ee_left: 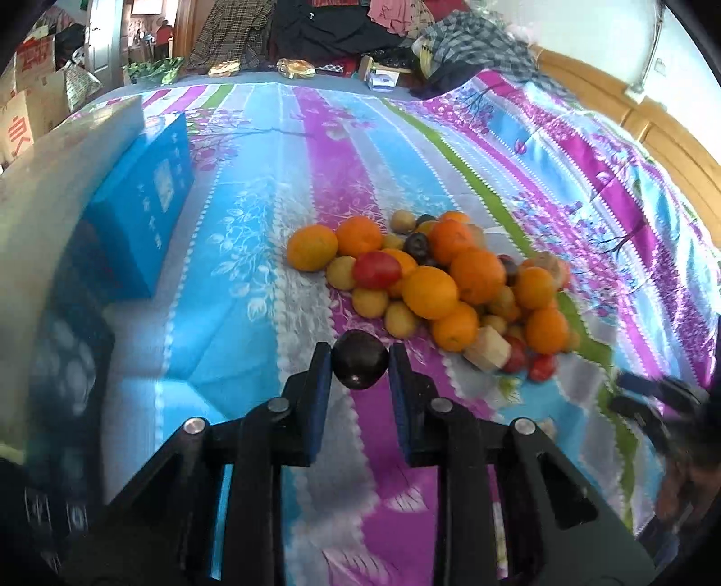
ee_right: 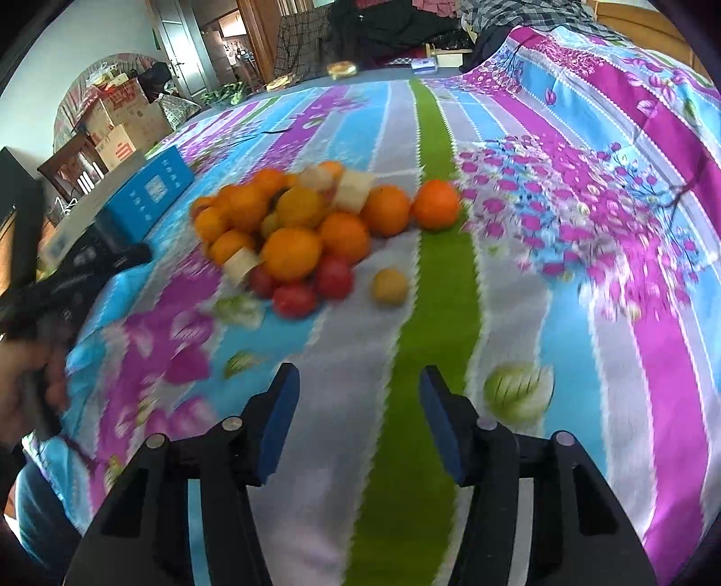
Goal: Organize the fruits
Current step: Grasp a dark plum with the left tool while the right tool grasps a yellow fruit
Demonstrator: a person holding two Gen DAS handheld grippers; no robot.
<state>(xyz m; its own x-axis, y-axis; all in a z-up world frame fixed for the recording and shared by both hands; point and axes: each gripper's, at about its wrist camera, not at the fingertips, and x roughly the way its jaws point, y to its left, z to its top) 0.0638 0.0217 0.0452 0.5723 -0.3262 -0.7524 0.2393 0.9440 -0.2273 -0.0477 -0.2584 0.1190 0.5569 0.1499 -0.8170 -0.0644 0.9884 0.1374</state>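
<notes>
Pinching a dark plum (ee_left: 359, 365) in the left hand-held gripper (ee_left: 360, 367), fruit pile (ee_left: 432, 279) lying at one o'clock on striped floral bedspread (ee_left: 252, 234). Spreading empty, the right hand-held gripper (ee_right: 359, 392). Standing at ten o'clock, blue box (ee_left: 144, 207); heaping at twelve, clothes (ee_left: 342, 31).

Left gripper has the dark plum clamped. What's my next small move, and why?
Probably carry the dark plum clear of the fruit pile toward a bare patch of the bedspread and start a plum group there. The left gripper is shut on it, and the right gripper is open with nothing between its fingers.
</notes>
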